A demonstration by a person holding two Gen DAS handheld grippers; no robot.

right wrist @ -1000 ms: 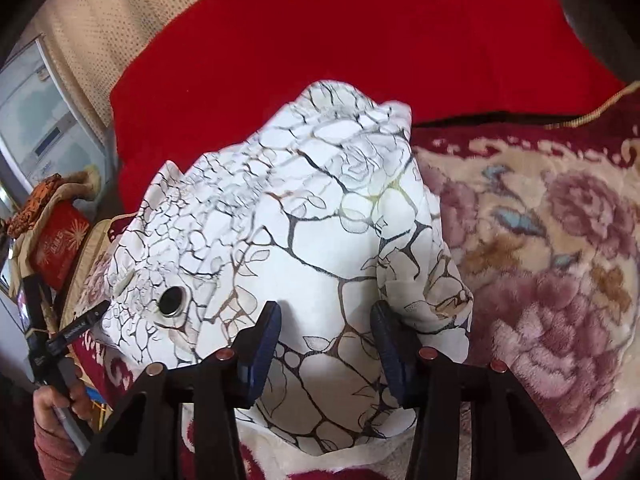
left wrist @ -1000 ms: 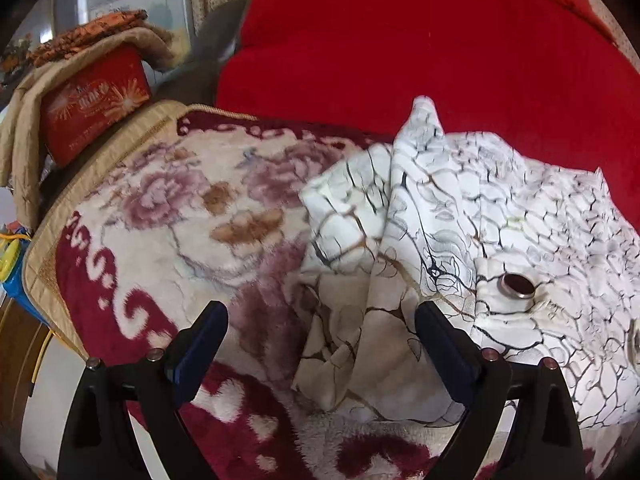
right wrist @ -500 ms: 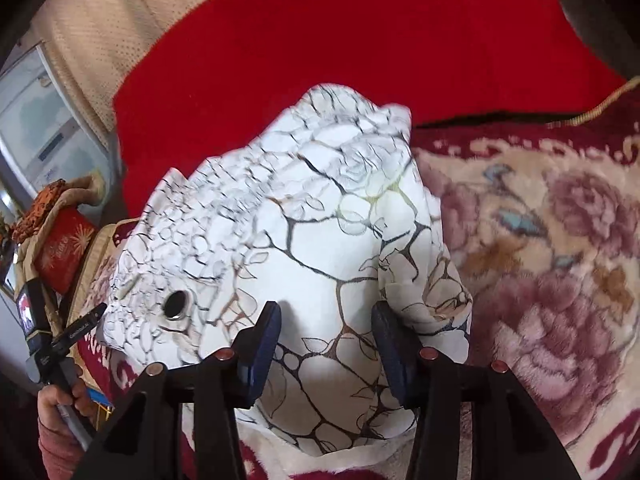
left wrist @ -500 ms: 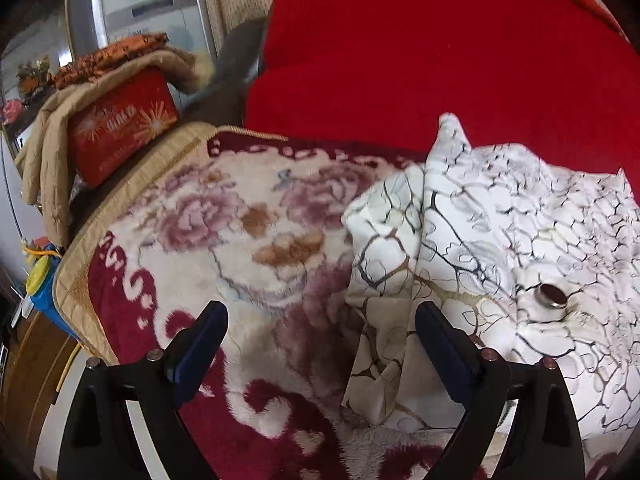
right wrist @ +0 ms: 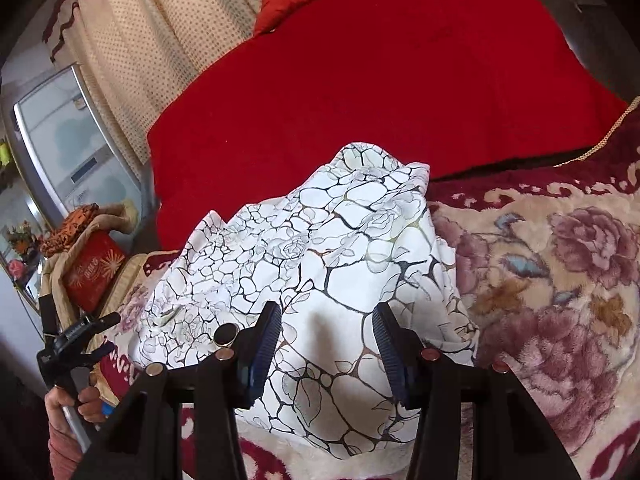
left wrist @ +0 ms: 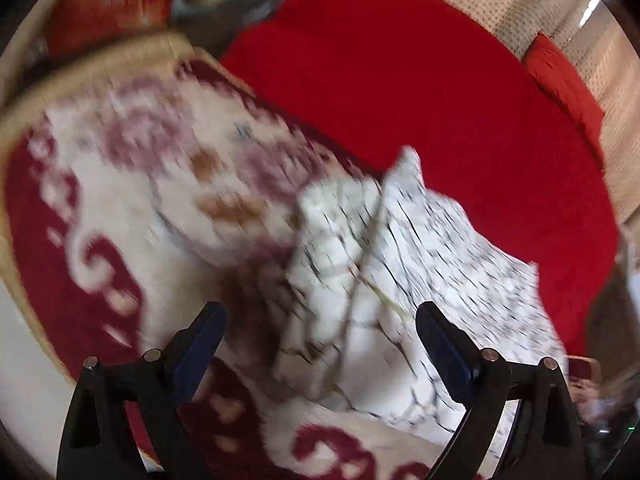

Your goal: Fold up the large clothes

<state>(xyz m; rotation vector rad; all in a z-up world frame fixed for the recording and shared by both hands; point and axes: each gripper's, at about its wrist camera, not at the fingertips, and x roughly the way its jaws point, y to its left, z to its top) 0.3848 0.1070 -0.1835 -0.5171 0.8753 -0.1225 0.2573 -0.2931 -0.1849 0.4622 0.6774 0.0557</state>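
1. The right gripper [right wrist: 326, 346] hovers at six o'clock, jaws partly spread, over the white crackle-print garment [right wrist: 320, 264]; the pads look clear of the cloth.
2. The garment lies bunched on a plush floral blanket [right wrist: 560, 280] in cream and maroon.
3. The left gripper [left wrist: 320, 344] stands spread wide and empty, the garment's edge between its fingers in a blurred view.
4. At nine o'clock, a hand [right wrist: 76, 400] grips its handle.
5. Beyond, a smooth red cover [right wrist: 380, 88]; at ten o'clock, a red box [right wrist: 94, 270] under a draped tan cloth [right wrist: 116, 216].
6. Farthest, dotted beige curtains [right wrist: 160, 32].
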